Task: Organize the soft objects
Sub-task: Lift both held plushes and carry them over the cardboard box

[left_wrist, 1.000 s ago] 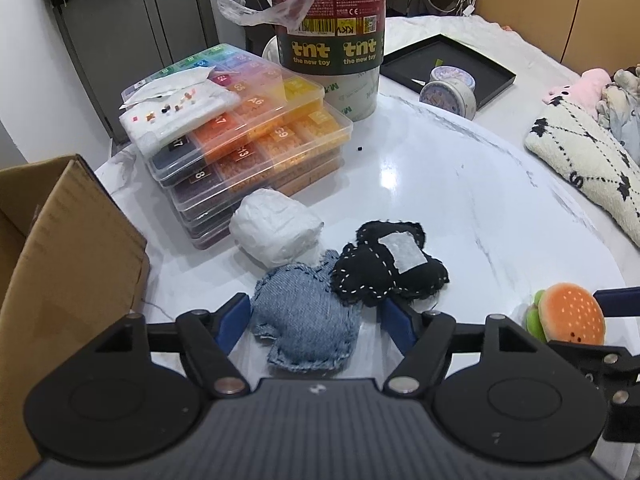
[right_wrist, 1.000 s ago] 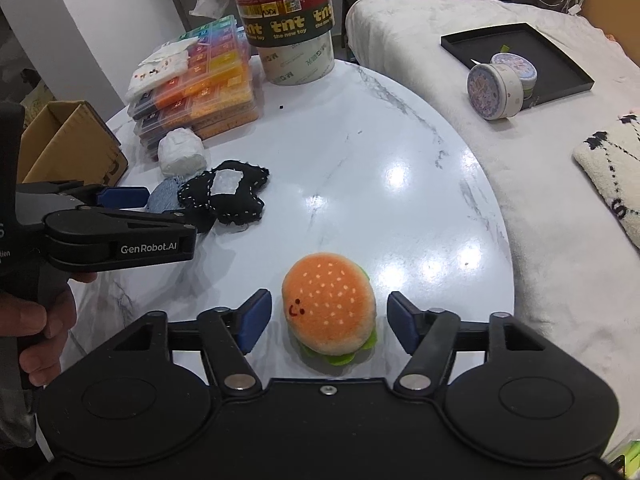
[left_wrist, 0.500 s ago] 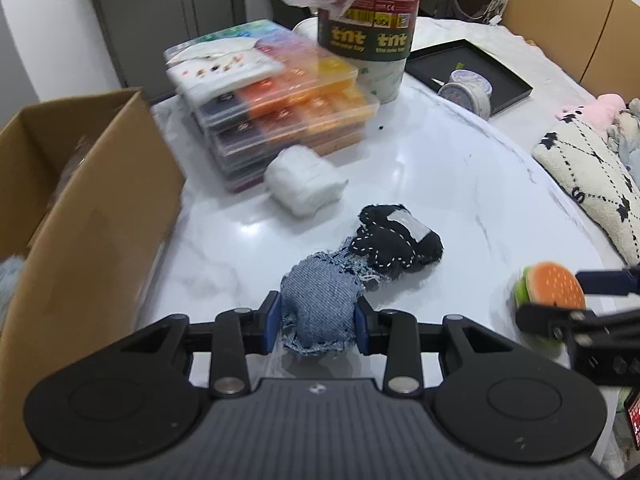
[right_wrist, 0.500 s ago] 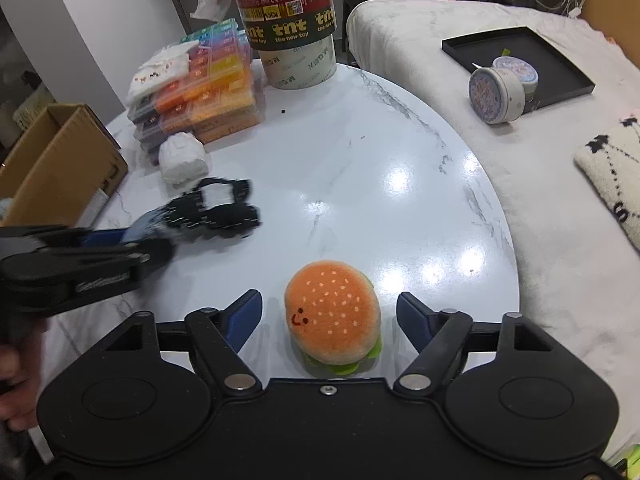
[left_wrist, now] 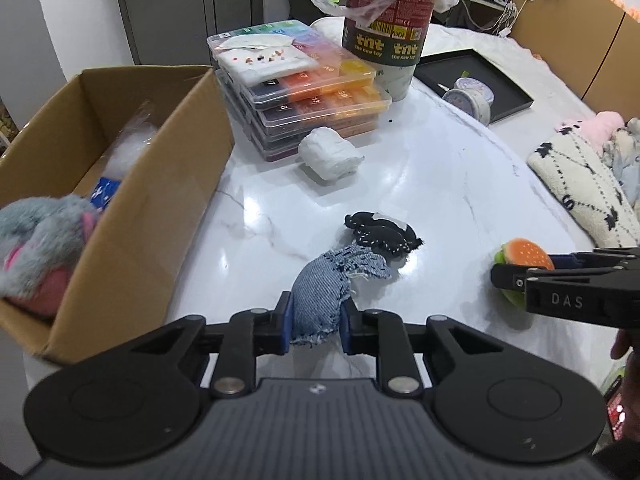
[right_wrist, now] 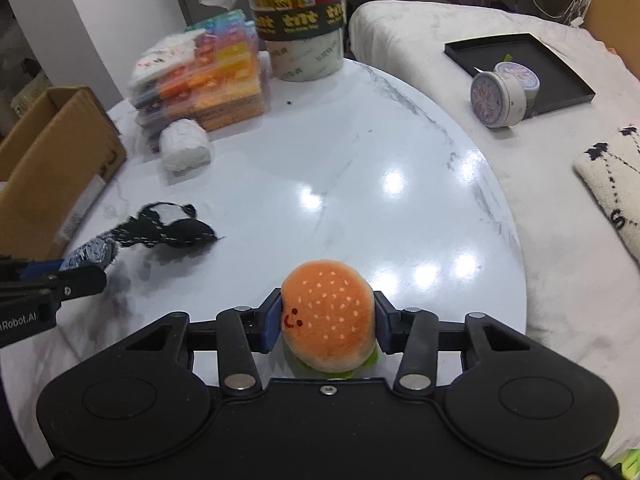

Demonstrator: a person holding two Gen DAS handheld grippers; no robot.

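My left gripper is shut on a blue denim stuffed toy, held a little above the white marble table. A black stitched soft toy trails from the denim's far end and seems joined to it. In the right wrist view the jaws of my right gripper are closing on an orange burger plush, and both pads touch its sides. The burger and the right gripper also show at the right of the left wrist view. An open cardboard box stands to the left.
A grey and pink plush lies in the box. A white wad, stacked bead cases and a red canister crowd the table's far side. Beyond it are a black tray, a round tin and a patterned cream blanket.
The left gripper shut on the denim toy and lifted it left toward the box, dragging the black toy along. The right gripper's jaws widened, then closed onto the burger.
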